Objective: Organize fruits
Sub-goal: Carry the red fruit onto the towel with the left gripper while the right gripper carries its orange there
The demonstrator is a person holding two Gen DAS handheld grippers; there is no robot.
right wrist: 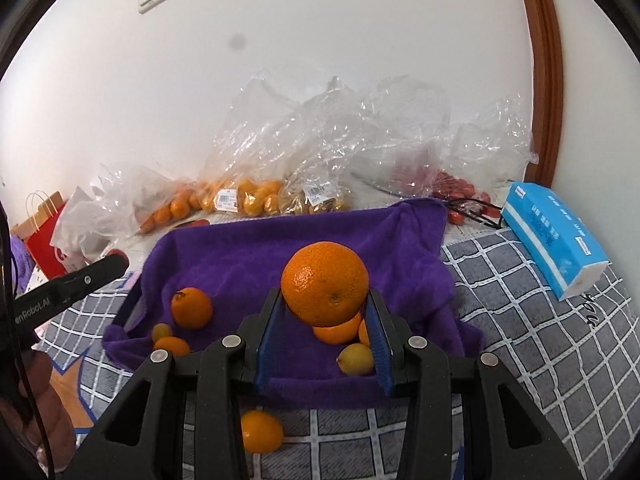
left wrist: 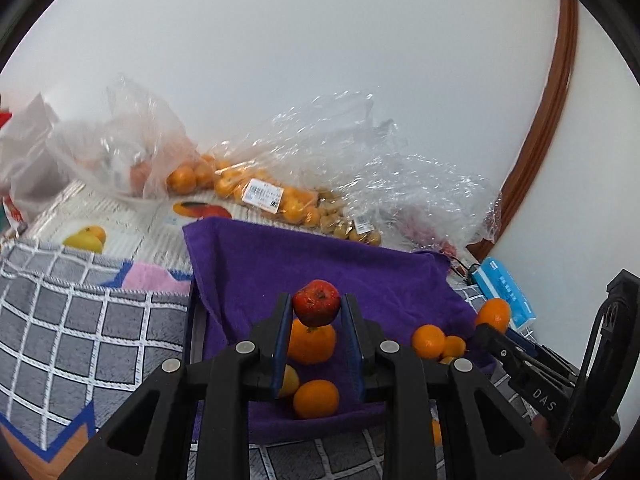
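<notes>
A tray lined with a purple towel (left wrist: 320, 264) (right wrist: 280, 252) holds several oranges and small yellow fruits. My left gripper (left wrist: 316, 306) is shut on a small red fruit (left wrist: 316, 302) and holds it above an orange (left wrist: 311, 342) in the tray. My right gripper (right wrist: 326, 304) is shut on a large orange (right wrist: 325, 284) above the tray's near right part, over another orange (right wrist: 338, 330) and a yellow fruit (right wrist: 356, 359). The right gripper also shows at the right edge of the left wrist view, with the large orange (left wrist: 494, 314) at its tip.
Clear plastic bags of oranges (left wrist: 260, 188) (right wrist: 248, 196), small brown fruits (right wrist: 316, 200) and red fruits (right wrist: 456, 188) lie along the wall. A blue tissue box (right wrist: 554, 232) sits at the right. One orange (right wrist: 260, 430) lies on the checked blanket (right wrist: 520, 320) before the tray.
</notes>
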